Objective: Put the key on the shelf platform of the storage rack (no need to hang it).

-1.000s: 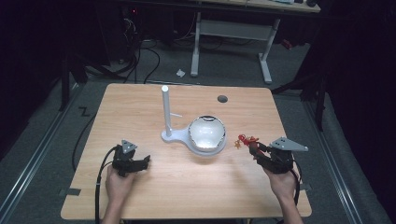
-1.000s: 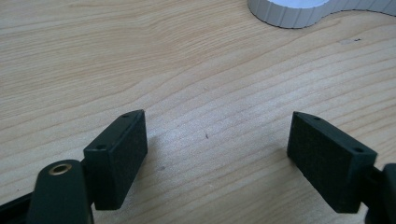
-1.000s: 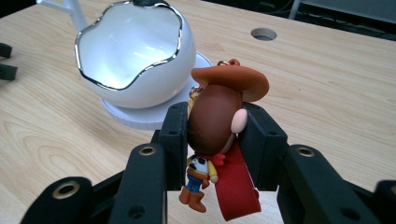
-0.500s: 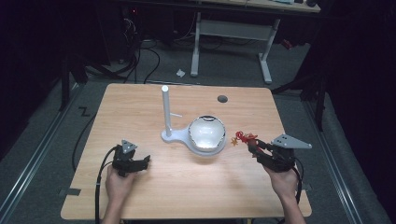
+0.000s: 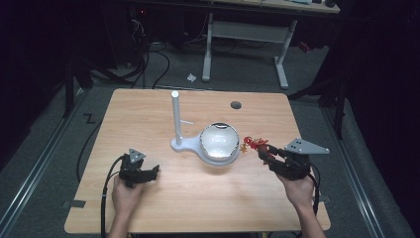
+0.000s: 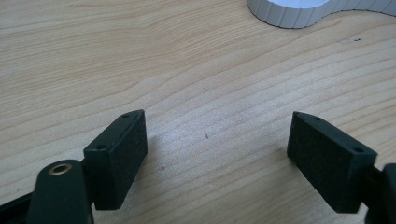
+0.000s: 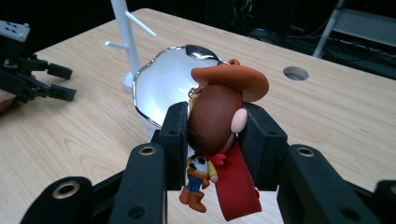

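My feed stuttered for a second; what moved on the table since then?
The right tool, shut on the cowboy keychain, has carried it left toward the mirror. The left tool stayed open and parked over bare table; mirror and white stand unchanged.

The high view sits above the person's side, looking forward and down over the whole light wooden table (image 5: pixel 148 114). The left gripper view hugs the tabletop, aimed down at the wood grain. The right gripper view looks low across the table; both it and the high view catch the white round-based stand with an upright peg post (image 7: pixel 128 42) (image 5: pixel 176 119).
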Tool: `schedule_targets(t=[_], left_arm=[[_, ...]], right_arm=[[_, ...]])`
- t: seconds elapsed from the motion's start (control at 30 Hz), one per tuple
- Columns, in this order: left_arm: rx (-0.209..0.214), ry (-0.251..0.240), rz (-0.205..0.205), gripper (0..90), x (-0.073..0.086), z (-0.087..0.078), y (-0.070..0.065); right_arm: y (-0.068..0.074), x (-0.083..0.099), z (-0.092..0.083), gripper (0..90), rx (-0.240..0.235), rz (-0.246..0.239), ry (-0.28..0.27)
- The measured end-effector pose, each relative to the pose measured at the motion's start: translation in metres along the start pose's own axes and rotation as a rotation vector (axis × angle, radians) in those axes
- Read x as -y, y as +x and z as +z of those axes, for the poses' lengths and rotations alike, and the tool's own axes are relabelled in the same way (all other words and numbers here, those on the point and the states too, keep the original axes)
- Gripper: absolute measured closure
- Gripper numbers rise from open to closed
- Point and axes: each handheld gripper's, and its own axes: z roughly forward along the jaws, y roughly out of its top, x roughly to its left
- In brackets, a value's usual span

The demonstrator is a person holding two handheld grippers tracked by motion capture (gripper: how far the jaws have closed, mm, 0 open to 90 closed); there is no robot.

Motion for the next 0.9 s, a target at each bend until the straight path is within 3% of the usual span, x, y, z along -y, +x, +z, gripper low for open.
schedule_targets(t=[0.57, 0.9], left_arm=[[0.0, 0.0, 0.0, 20.6, 0.0, 0.0, 0.0], [0.0, 0.0, 0.0, 20.6, 0.0, 0.0, 0.0]], right_arm=[[0.015, -0.024, 0.012, 64.1, -0.068, -0.055, -0.004], [0.02, -0.034, 0.032, 64.1, -0.097, -0.078, 0.013]])
